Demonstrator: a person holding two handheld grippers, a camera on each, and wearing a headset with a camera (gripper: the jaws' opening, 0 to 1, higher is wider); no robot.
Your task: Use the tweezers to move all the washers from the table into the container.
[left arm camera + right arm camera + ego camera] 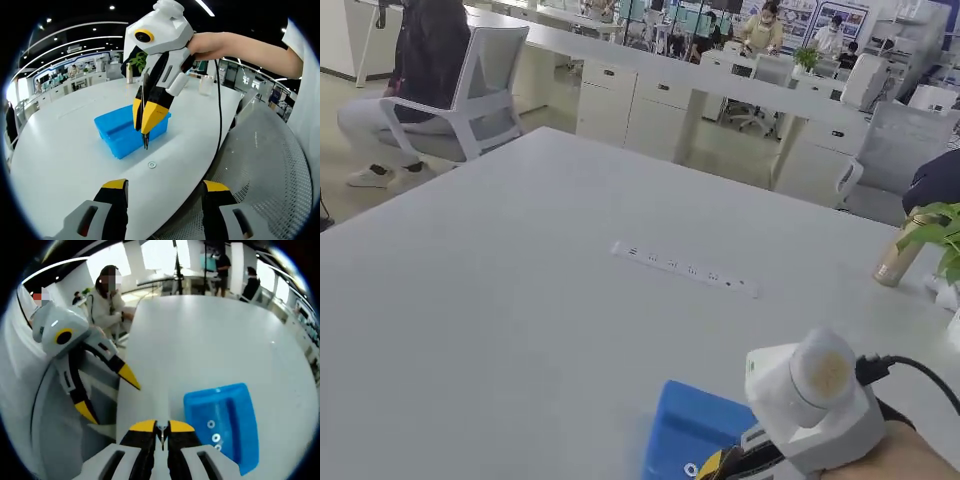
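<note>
A blue container (131,129) lies on the white table (60,150). One small metal washer (152,164) rests on the table just in front of it. My right gripper (144,127) is shut on thin tweezers (146,142), whose tips hang a little above the table between the container's near edge and that washer. In the right gripper view the tweezers (161,436) sit between the shut jaws, and three washers (216,438) lie inside the container (235,440). My left gripper (165,192) is open with nothing in it, low near the table edge. The head view has the right gripper (720,465) beside the container (690,430).
A power strip (685,268) is set into the table's middle. A metal bottle (898,255) and a green plant (935,232) stand at the far right. A person sits in a chair (470,95) beyond the far left corner. More desks and people lie behind.
</note>
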